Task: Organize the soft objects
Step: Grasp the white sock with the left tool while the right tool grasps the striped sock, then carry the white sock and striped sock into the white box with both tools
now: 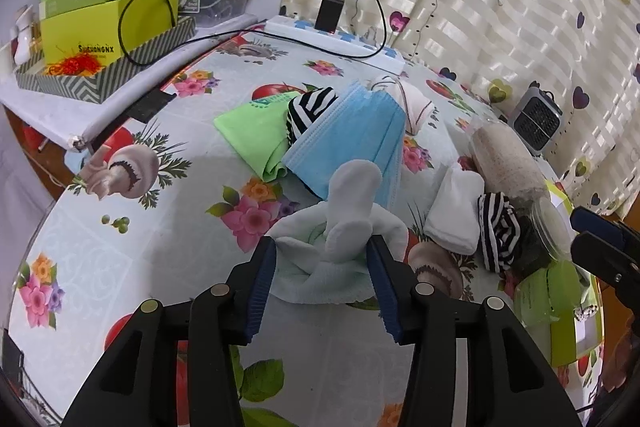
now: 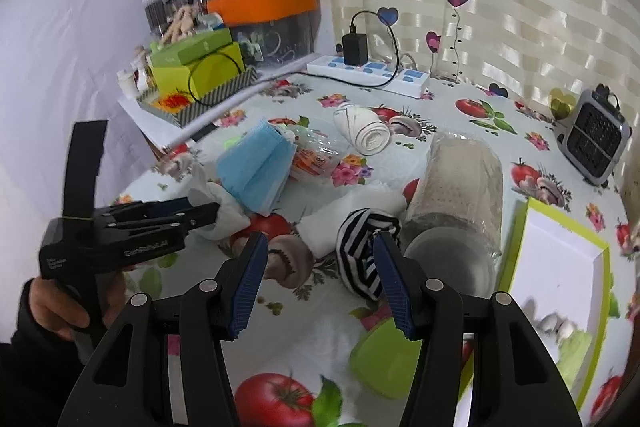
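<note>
My left gripper (image 1: 320, 247) stands open over a white sock (image 1: 352, 195) that lies on a pale crumpled cloth (image 1: 316, 279); both sit between its jaws, and the pads do not squeeze them. Behind them lie blue face masks (image 1: 352, 135), a green cloth (image 1: 256, 135), a striped sock (image 1: 308, 107) and a rolled white sock (image 1: 416, 107). My right gripper (image 2: 322, 243) is open too, low over a second black-and-white striped sock (image 2: 360, 259) that rests against its right finger (image 2: 390, 267). A flat white sock (image 2: 344, 219) lies just behind it. The left gripper (image 2: 212, 213) shows in the right wrist view, held by a hand.
A jar of grain (image 2: 460, 195) lies on its side right of the striped sock, its green lid (image 2: 384, 359) nearer me. A green-rimmed white box (image 2: 560, 267) sits at the right. A power strip (image 1: 336, 39), stacked boxes (image 1: 104, 39) and a small heater (image 2: 596, 139) ring the table.
</note>
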`<state>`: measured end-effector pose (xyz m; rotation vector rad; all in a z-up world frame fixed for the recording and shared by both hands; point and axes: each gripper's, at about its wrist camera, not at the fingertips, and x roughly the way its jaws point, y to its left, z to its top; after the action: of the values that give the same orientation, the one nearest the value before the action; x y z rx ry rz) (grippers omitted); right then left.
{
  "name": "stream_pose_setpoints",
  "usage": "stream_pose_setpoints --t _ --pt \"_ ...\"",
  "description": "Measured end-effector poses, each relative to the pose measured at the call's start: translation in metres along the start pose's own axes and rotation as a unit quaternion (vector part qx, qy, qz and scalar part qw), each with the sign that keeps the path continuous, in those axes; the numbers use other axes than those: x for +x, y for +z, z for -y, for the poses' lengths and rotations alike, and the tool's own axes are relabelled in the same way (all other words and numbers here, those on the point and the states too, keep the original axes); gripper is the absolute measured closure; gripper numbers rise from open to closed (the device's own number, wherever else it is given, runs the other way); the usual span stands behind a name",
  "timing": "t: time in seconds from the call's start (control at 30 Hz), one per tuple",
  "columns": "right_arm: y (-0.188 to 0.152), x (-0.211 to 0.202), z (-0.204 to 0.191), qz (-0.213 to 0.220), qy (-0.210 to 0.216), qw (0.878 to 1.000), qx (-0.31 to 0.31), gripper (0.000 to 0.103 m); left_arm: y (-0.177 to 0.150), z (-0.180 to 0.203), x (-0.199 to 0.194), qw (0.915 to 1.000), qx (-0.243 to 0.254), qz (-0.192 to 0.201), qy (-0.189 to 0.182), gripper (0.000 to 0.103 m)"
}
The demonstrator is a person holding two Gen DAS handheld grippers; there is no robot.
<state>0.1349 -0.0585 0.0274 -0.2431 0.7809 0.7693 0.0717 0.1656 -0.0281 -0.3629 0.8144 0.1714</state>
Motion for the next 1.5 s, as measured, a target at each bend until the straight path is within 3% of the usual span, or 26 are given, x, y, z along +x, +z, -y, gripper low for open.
stream_pose_setpoints --t 0.3,0.57,0.63,0.67,0.7,1.07,1.23,1.4,1.5 --pt "0.024 0.038 -0.006 -0.074 -0.056 0.992 -0.081 0.047 -0.003 0.000 0.004 0.9999 -0.003 0.000 -0.014 0.063" --pt "0.019 0.095 -0.013 -0.190 -0.084 0.965 -0.160 0.048 -0.005 -0.001 -0.002 0.9999 -0.001 0.005 -0.013 0.066" --pt "0.014 0.104 -0.014 -0.206 -0.084 0.960 -0.170 0.065 -0.005 -0.001 -0.003 0.9999 -0.001 0.005 -0.010 0.066" --pt "0.012 0.107 -0.014 -0.212 -0.086 0.958 -0.174 0.086 -0.005 -0.002 -0.004 0.9999 -0.002 0.005 -0.009 0.066" --pt "0.010 0.109 -0.014 -0.213 -0.088 0.957 -0.178 0.095 -0.005 -0.002 -0.006 1.0000 -0.002 0.005 -0.008 0.066" --pt "0.017 0.064 -0.020 -0.124 -0.037 0.981 -0.143 0.097 0.000 -0.015 -0.026 0.9989 -0.025 0.039 -0.012 0.061" --pt "0.023 0.043 -0.019 -0.079 -0.006 0.991 -0.107 0.097 0.003 -0.019 -0.015 0.9988 -0.032 0.025 -0.029 0.058" --pt "0.022 0.027 -0.023 -0.051 0.019 0.994 -0.090 0.097 -0.001 -0.021 0.005 0.9983 -0.040 -0.007 -0.043 0.055" --pt "0.018 0.020 -0.024 -0.042 0.030 0.995 -0.082 0.097 -0.001 -0.018 0.007 0.9985 -0.037 -0.007 -0.041 0.055"
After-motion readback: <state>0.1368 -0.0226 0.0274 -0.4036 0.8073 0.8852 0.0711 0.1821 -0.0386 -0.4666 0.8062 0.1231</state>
